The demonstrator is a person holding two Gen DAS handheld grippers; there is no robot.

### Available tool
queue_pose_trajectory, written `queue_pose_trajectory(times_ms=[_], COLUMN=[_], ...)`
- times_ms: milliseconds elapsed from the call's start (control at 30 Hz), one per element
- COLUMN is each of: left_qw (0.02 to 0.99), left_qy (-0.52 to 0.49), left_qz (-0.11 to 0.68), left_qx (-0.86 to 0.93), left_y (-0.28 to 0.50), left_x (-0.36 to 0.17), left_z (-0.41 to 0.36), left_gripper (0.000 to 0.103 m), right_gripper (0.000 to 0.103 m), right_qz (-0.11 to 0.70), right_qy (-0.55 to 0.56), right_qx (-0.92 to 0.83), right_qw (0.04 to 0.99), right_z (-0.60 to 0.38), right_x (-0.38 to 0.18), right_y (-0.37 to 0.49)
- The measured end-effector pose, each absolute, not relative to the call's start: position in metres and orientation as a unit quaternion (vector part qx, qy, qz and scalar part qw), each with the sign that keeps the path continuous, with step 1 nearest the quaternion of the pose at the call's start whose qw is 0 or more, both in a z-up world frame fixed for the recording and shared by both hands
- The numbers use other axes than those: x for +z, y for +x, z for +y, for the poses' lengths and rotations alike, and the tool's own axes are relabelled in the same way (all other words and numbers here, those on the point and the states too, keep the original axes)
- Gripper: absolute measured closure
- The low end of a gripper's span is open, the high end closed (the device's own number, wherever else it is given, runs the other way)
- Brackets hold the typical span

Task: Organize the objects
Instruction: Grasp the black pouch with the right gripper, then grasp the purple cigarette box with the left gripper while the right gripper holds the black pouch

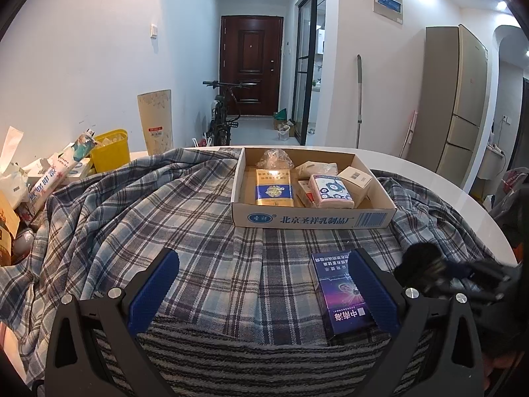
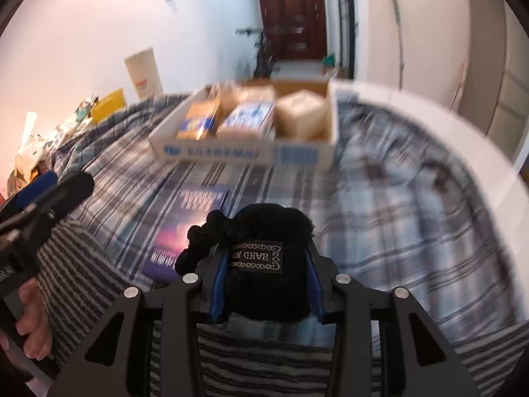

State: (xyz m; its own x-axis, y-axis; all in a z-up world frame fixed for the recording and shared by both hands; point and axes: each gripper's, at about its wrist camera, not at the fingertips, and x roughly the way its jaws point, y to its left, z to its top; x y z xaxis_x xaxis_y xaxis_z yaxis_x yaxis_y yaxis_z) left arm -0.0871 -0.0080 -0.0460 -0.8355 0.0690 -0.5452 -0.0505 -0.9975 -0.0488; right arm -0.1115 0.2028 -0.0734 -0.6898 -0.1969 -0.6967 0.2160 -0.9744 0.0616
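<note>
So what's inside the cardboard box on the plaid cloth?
Cardboard box: gold-and-blue pack, crumpled plastic bag, patterned tissue pack, small white box. What lies beneath them is covered.

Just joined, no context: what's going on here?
A person with two handheld grippers is tidying items into a cardboard tray on a plaid cloth. The right gripper is shut on a black fuzzy pouch. The left gripper is open, a purple box lying beside one finger.
</note>
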Motion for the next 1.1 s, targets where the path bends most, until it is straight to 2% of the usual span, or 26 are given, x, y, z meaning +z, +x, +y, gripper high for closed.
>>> queue_pose_trajectory(times_ms=[300, 500, 700, 1100], left_qw=[0.034, 0.052, 0.049, 0.039], left_qy=[-0.282, -0.316, -0.372, -0.414], left_qz=[-0.014, -0.016, 0.004, 0.018], left_qx=[0.959, 0.947, 0.927, 0.909], left_y=[-0.08, -0.086, -0.113, -0.137], left_x=[-0.038, -0.032, -0.041, -0.075], left_z=[-0.002, 0.016, 0.044, 0.065], left_gripper=[0.0, 0.0, 0.0, 0.0], right_gripper=[0.063, 0.063, 0.062, 0.062], right_qz=[0.005, 0.003, 0.005, -0.025], right_qy=[0.337, 0.314, 0.28, 0.302], right_qx=[-0.938, -0.947, -0.959, -0.952], right_qw=[0.077, 0.061, 0.032, 0.05], right_z=[0.232, 0.245, 0.258, 0.273], right_x=[-0.045, -0.036, -0.027, -0.044], right_y=[-0.109, -0.113, -0.116, -0.125])
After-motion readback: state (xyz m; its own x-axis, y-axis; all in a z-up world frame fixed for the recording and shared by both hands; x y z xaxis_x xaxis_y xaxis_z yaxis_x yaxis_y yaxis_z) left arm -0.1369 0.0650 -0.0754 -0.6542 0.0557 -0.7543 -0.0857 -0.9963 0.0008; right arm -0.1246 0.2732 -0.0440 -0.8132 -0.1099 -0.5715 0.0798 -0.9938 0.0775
